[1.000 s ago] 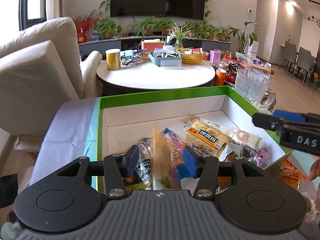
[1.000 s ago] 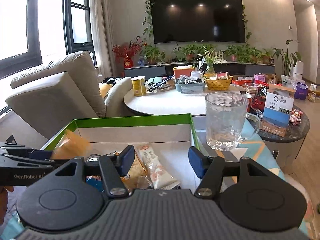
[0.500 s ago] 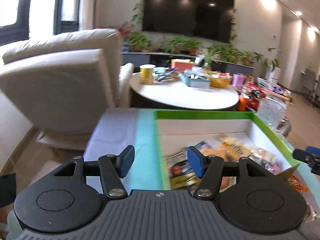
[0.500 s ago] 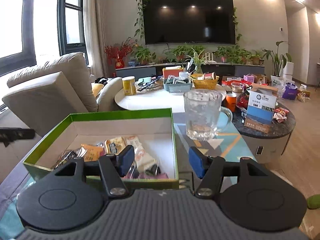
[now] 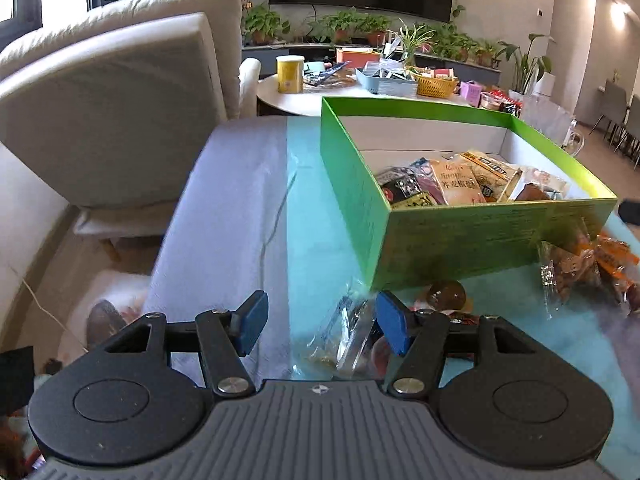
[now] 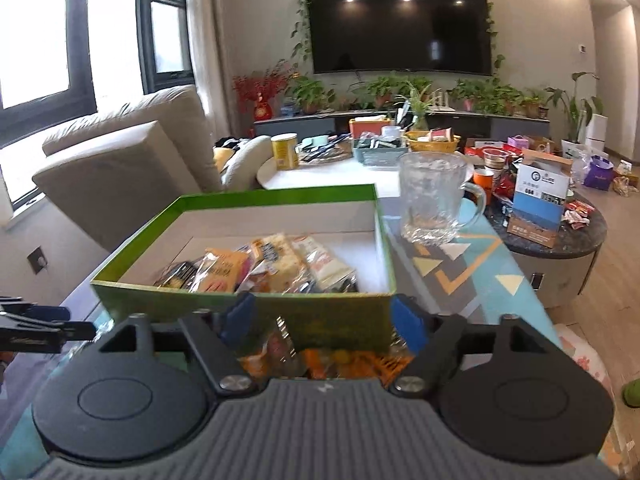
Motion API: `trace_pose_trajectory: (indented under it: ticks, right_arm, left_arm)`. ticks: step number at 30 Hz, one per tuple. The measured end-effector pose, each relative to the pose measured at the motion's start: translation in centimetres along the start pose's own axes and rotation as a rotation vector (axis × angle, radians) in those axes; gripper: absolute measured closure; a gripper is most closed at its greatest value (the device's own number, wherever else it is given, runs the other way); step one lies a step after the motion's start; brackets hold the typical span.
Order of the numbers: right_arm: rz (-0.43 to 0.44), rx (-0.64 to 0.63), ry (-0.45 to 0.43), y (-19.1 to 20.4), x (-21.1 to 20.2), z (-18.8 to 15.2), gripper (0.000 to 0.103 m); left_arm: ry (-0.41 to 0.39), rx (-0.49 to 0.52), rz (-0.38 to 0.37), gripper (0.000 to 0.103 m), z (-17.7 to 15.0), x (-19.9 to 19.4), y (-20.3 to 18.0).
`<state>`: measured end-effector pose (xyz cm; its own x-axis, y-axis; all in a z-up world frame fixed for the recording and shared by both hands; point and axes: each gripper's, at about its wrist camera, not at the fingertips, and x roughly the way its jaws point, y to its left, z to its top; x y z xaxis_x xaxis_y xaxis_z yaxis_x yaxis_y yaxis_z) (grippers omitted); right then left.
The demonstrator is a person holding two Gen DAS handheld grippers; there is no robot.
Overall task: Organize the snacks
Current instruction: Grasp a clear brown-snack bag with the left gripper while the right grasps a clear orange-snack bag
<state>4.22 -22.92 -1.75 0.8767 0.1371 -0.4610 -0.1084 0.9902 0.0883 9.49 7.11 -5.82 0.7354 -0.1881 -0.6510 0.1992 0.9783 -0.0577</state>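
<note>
A green box (image 5: 460, 236) with white inner walls stands on the teal tablecloth and holds several snack packets (image 5: 456, 184). My left gripper (image 5: 322, 320) is open, low over the cloth at the box's near left corner. A clear packet (image 5: 348, 340) lies under its right finger, not gripped. A round brown sweet (image 5: 444, 294) and orange packets (image 5: 592, 264) lie loose along the box's front wall. My right gripper (image 6: 324, 320) is open in front of the green box (image 6: 180, 304), above loose orange packets (image 6: 340, 360). The left gripper (image 6: 40, 324) shows at the left edge there.
A glass mug (image 6: 434, 196) stands to the right of the box. Behind it are a cluttered white round table (image 6: 320, 176) and a dark round side table (image 6: 560, 240) with cartons. A beige sofa (image 5: 112, 100) is at the left, beyond the cloth's edge.
My left gripper let go of an orange packet over the box, opened wider, then drew back left and down to the loose packets. My right gripper drew back from over the box to its front wall.
</note>
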Motion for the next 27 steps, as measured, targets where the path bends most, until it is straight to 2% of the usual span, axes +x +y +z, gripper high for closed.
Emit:
trace_pose_trajectory:
  ticks: [3, 7, 11, 19, 24, 27]
  right_arm:
    - [0.020, -0.029, 0.028, 0.9, 0.3, -0.6, 0.055]
    - [0.037, -0.071, 0.066, 2.4, 1.5, -1.2, 0.055]
    - [0.022, -0.122, 0.094, 3.9, 2.8, -1.9, 0.055]
    - [0.010, -0.159, 0.149, 5.0, 5.1, -2.9, 0.055]
    - [-0.012, -0.197, 0.143, 5.8, 5.6, -3.1, 0.055]
    - [-0.023, -0.221, 0.141, 6.3, 5.8, -3.4, 0.055]
  left_arm:
    - [0.001, -0.001, -0.046, 0.046, -0.3, -0.2, 0.0]
    - [-0.001, 0.047, -0.046, 0.046, -0.9, -0.3, -0.7]
    - [0.018, 0.041, -0.065, 0.046, -1.2, 0.3, -0.9]
    - [-0.022, 0.062, -0.061, 0.046, -1.3, 1.0, -0.9]
    - [-0.047, 0.071, -0.055, 0.046, -1.5, 1.2, -1.0]
    - [-0.057, 0.072, -0.039, 0.050, -1.7, 1.2, -1.2]
